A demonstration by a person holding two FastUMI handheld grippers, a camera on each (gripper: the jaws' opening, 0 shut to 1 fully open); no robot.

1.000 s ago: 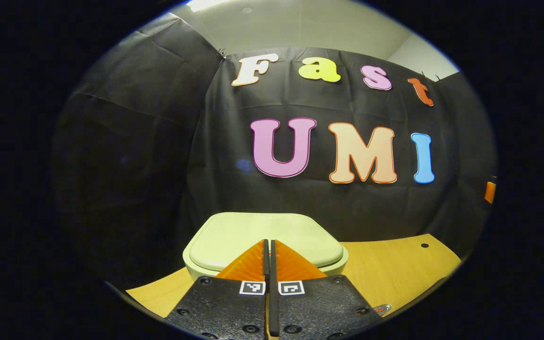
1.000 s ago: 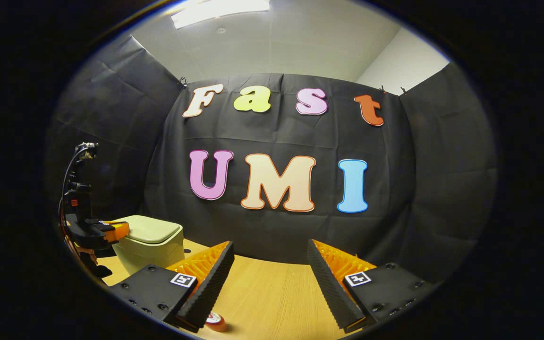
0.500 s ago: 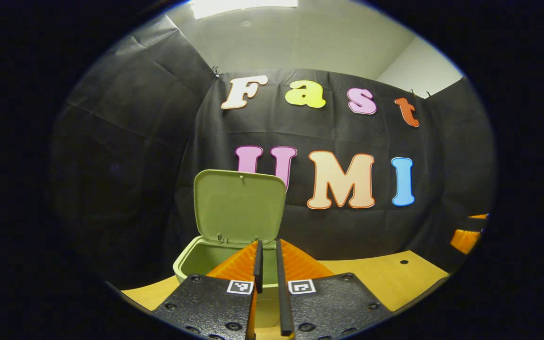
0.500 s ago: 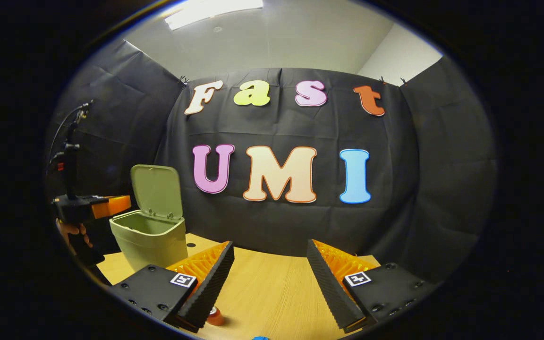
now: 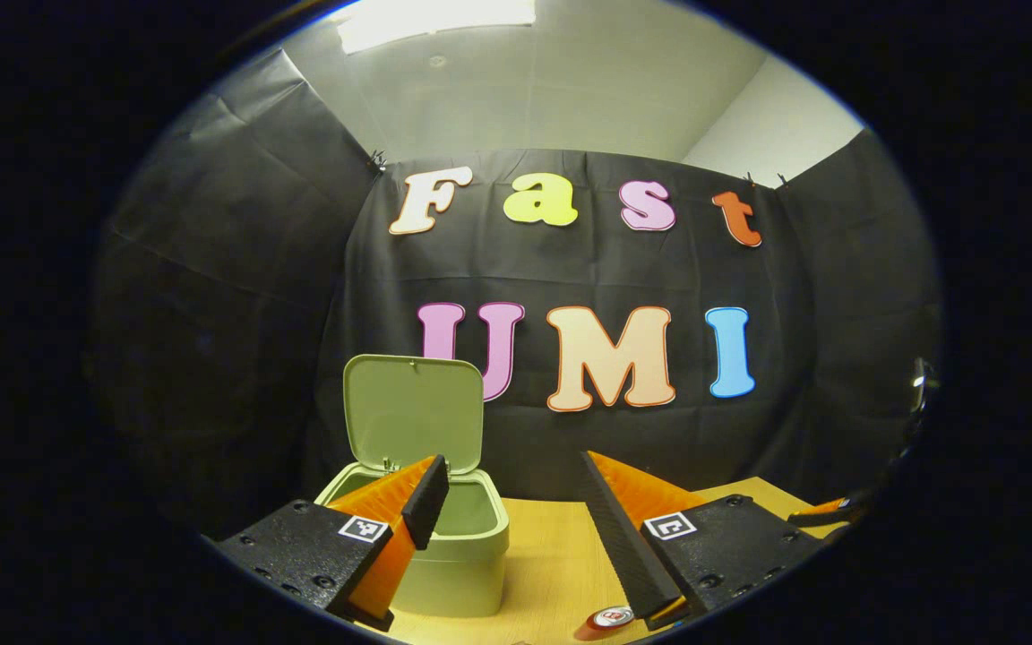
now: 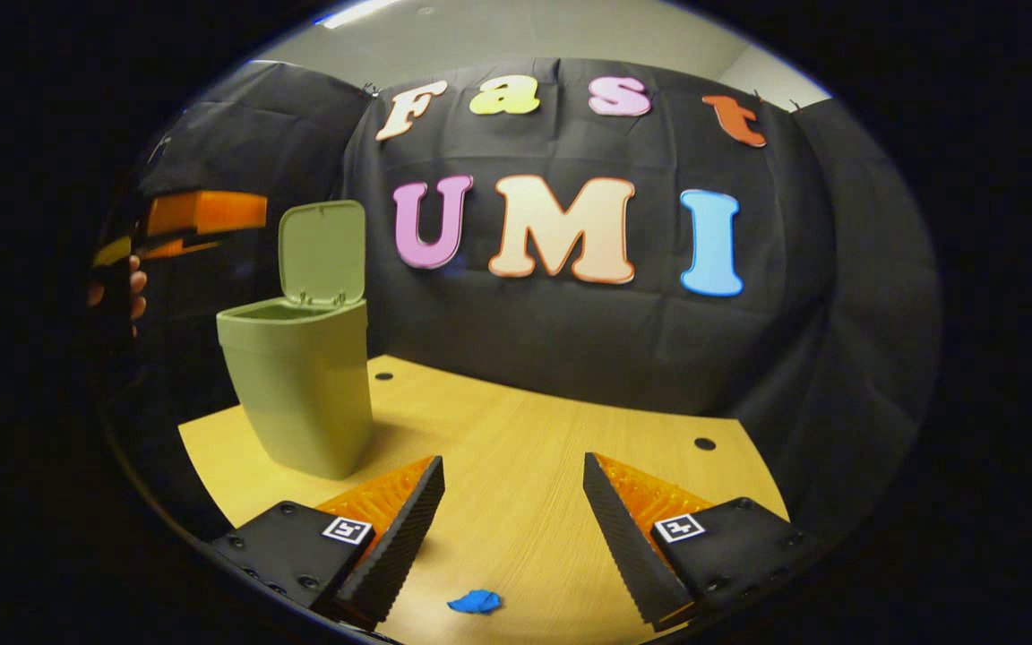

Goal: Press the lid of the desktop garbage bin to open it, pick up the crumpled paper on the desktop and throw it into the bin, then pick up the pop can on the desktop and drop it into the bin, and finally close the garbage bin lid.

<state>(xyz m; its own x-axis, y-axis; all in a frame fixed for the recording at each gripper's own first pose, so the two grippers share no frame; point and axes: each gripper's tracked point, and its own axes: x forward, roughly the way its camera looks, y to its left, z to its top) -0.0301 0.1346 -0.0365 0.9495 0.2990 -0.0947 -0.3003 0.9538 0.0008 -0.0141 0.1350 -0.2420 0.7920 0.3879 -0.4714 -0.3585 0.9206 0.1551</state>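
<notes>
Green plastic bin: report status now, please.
Left tongs open, right tongs open, both empty. Green plastic bin upright, hinged lid raised. Blue crumpled paper on wooden desktop, path clear.

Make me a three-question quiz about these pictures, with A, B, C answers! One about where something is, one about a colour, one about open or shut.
1. Where does the bin stand?
A. on the wooden table
B. on the floor
C. on a chair

2. What colour is the small crumpled paper near the right tool?
A. blue
B. white
C. pink

3. How is the bin lid?
A. flipped up, open
B. shut flat
C. lying on the table

Answers:
1. A: the bin's base sits on the table.
2. A: the scrap on the wood shows blue.
3. A: the lid stands upright behind the bin's open mouth, also seen in the left gripper view.
</notes>
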